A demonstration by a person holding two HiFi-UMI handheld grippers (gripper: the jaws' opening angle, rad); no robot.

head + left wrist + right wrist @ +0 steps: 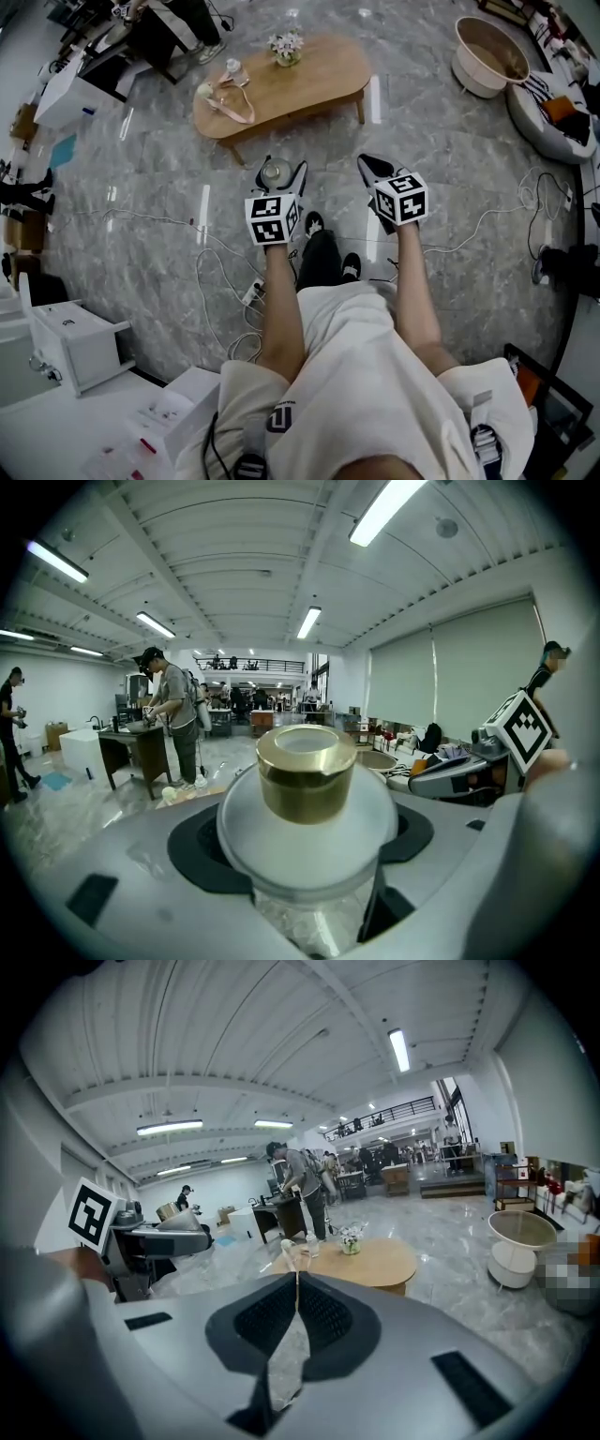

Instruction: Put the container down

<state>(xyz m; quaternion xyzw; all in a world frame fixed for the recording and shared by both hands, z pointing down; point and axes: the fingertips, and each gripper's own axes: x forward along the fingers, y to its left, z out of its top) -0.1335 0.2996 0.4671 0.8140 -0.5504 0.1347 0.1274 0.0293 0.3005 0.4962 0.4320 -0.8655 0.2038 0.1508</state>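
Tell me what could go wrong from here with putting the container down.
1. The container hangs in the left gripper over hard floor, short of the table; a slip might crack it.
2. Cables trail near the person's feet; stepping forward could snag one.
3. Flowers and a pink strap sit on the table; a careless landing could knock them.

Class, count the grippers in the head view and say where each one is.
2. The left gripper is left of centre, shut on the gold-capped container; the right gripper is beside it, shut and empty. None seems hidden.
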